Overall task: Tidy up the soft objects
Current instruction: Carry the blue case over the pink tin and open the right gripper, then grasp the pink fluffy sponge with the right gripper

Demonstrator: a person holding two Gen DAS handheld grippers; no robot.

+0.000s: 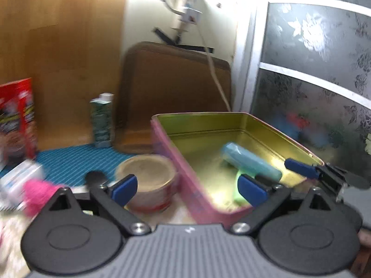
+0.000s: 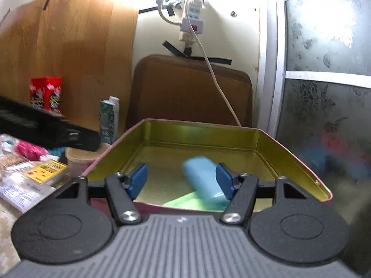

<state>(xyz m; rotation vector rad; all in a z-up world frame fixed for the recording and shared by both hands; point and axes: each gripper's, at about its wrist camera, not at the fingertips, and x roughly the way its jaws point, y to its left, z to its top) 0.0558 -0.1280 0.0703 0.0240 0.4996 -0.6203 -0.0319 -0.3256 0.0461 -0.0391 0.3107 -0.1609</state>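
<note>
Both hand-held grippers released, nothing between the pads. Left hand-held gripper (image 1: 187, 188) spread wide, lower centre of its view, straddling the near wall of the pink tin (image 1: 176, 162). Right hand-held gripper (image 2: 182, 181) parted, lower centre of its view, over the tin's near edge (image 2: 301, 162).

Task items: blue soft roll (image 1: 250, 162) lies on the tin floor, centre-right of the left view; a green soft piece (image 2: 185, 202) sits just beside it, toward the near wall. A pink fluffy item (image 1: 38, 195) is outside the tin, lower left.

Risks (judgement): the two grippers work close together over the tin, so they could clash. The tin is light; a finger catching its rim could drag or tip it. The round tub (image 1: 148, 178) stands just beside the tin and could get knocked. Motion blur makes placement uncertain.

Surface and room: cluttered desk with blue striped mat (image 1: 69, 159), green carton (image 2: 109, 120), red box (image 2: 45, 92). Brown tray (image 2: 192, 88) leans on a pale wall under a power strip (image 2: 192, 20); wood panel upper left, frosted floral door (image 2: 324, 69) right.
</note>
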